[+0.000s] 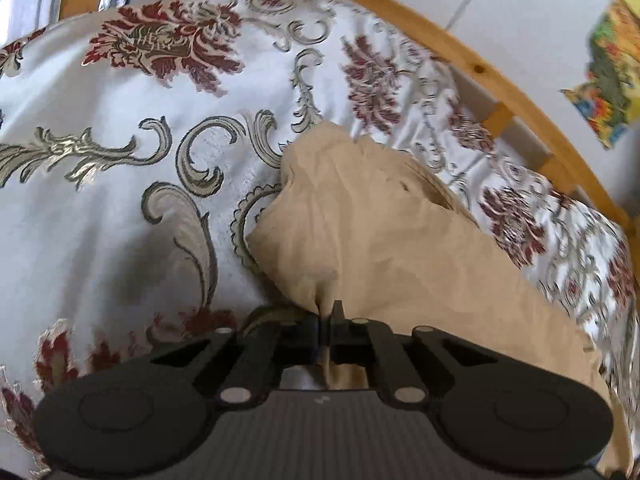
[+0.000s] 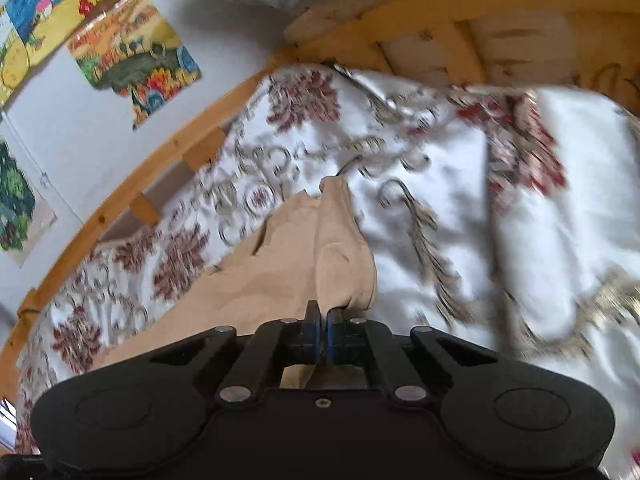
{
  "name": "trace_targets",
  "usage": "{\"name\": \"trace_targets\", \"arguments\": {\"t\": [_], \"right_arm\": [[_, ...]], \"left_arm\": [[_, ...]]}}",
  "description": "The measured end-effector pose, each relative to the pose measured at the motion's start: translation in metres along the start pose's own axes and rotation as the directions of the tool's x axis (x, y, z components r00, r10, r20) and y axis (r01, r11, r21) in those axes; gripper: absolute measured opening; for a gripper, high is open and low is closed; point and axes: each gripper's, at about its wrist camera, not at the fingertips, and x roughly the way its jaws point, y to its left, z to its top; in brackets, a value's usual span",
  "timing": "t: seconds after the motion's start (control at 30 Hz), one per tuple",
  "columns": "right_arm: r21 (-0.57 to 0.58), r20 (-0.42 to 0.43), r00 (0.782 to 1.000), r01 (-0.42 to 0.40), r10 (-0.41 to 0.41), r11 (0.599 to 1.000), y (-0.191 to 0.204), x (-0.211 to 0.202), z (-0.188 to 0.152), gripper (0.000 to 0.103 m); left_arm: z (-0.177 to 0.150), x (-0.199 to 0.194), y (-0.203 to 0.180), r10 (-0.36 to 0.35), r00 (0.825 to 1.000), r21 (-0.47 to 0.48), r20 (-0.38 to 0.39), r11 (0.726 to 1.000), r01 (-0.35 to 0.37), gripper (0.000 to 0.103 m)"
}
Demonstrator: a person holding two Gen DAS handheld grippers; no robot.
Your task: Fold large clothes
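Both hand-held grippers clamped on beige garment (bunched), over floral bedspread.

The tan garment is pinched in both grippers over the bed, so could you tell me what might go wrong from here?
1. The left gripper and right gripper each hold only a small bunched fold of the tan garment, so an edge could slip from the jaws.
2. The cloth hangs creased, so the fold may land uneven.
3. It drags over the patterned bedspread, which could rumple beneath.
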Motion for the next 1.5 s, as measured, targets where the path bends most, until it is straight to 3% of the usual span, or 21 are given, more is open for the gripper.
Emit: {"name": "trace_targets", "arguments": {"t": [0.13, 0.17, 0.23, 0.3, 0.4, 0.5, 0.6, 0.67, 0.73, 0.87, 0.9, 0.97, 1.03, 1.1, 1.2, 1.3, 1.4, 1.43, 1.5], "right_arm": [[-0.036, -0.019, 0.998, 0.067, -0.068, 0.997, 0.001, 0.005, -0.003, 0.021], [-0.055, -0.022, 0.997, 0.074, -0.076, 0.996, 0.003, 0.007, -0.005, 0.032], [-0.124, -0.033, 0.994, 0.096, -0.101, 0.988, 0.012, 0.013, -0.011, 0.050], [-0.202, -0.036, 0.991, 0.121, -0.131, 0.972, 0.023, 0.021, -0.019, 0.069], [-0.334, 0.034, 0.982, 0.185, -0.184, 0.924, 0.044, 0.028, -0.031, 0.073], [-0.451, 0.125, 0.979, 0.201, -0.162, 0.870, 0.067, 0.032, -0.041, 0.083], [-0.570, 0.196, 0.970, 0.231, -0.143, 0.788, 0.090, 0.039, -0.056, 0.088], [-0.590, 0.218, 0.966, 0.241, -0.136, 0.770, 0.098, 0.041, -0.058, 0.088], [-0.565, 0.207, 0.966, 0.248, -0.155, 0.787, 0.096, 0.041, -0.055, 0.090], [-0.318, 0.135, 0.968, 0.244, -0.211, 0.916, 0.058, 0.026, -0.032, 0.090], [-0.272, 0.140, 0.964, 0.256, -0.225, 0.928, 0.051, 0.021, -0.028, 0.090], [-0.240, 0.233, 0.922, 0.363, -0.309, 0.901, 0.050, 0.008, -0.023, 0.094], [-0.216, 0.289, 0.906, 0.376, -0.309, 0.901, 0.047, -0.006, -0.019, 0.098], [-0.244, 0.321, 0.911, 0.343, -0.258, 0.907, 0.052, -0.011, -0.019, 0.102], [-0.383, 0.303, 0.940, 0.270, -0.156, 0.883, 0.071, 0.003, -0.026, 0.102], [-0.561, 0.206, 0.978, 0.144, -0.030, 0.815, 0.100, 0.034, -0.032, 0.102], [-0.741, 0.117, 0.992, 0.052, 0.052, 0.670, 0.134, 0.075, -0.040, 0.102], [-0.791, 0.110, 0.991, 0.042, 0.074, 0.610, 0.147, 0.090, -0.044, 0.102], [-0.847, 0.116, 0.988, 0.045, 0.101, 0.530, 0.169, 0.114, -0.045, 0.102]], "left_arm": [[-0.002, -0.001, -0.005, -0.002, 1.000, 0.026, 0.021, 1.000, 0.002, 0.010], [-0.001, -0.001, -0.004, -0.013, 1.000, 0.012, 0.024, 1.000, 0.013, 0.014], [-0.002, 0.000, -0.001, -0.039, 0.999, -0.020, 0.024, 0.999, 0.039, 0.037], [-0.005, 0.001, 0.004, -0.050, 0.999, -0.045, 0.021, 0.998, 0.051, 0.050], [-0.006, 0.006, 0.006, -0.055, 0.998, -0.055, 0.013, 0.997, 0.056, 0.054], [-0.002, 0.009, 0.008, -0.037, 0.999, -0.036, 0.013, 0.999, 0.037, 0.070], [-0.001, 0.012, 0.012, -0.045, 0.999, -0.036, 0.015, 0.998, 0.046, 0.077], [-0.001, 0.013, 0.013, -0.047, 0.999, -0.039, 0.014, 0.998, 0.048, 0.080], [-0.001, 0.014, 0.011, -0.054, 0.998, -0.034, 0.015, 0.998, 0.055, 0.085], [-0.003, 0.015, 0.006, -0.049, 0.999, -0.008, 0.012, 0.999, 0.049, 0.090], [-0.003, 0.015, 0.005, -0.047, 0.999, 0.000, 0.009, 0.999, 0.047, 0.092], [-0.004, 0.015, 0.003, -0.043, 0.999, 0.014, 0.004, 0.999, 0.043, 0.094], [-0.005, 0.014, 0.002, -0.044, 0.999, 0.020, 0.002, 0.999, 0.044, 0.097], [-0.005, 0.014, 0.002, -0.043, 0.999, 0.020, -0.001, 0.999, 0.043, 0.098], [-0.005, 0.015, 0.001, -0.042, 0.999, 0.028, -0.010, 0.999, 0.042, 0.100], [-0.004, 0.016, 0.000, -0.041, 0.999, 0.032, -0.018, 0.999, 0.042, 0.102], [-0.003, 0.019, -0.002, -0.038, 0.999, 0.046, -0.026, 0.998, 0.039, 0.102], [-0.002, 0.020, -0.002, -0.038, 0.999, 0.055, -0.027, 0.998, 0.040, 0.102], [-0.001, 0.021, -0.001, -0.045, 0.999, 0.067, -0.029, 0.997, 0.047, 0.102]]}}
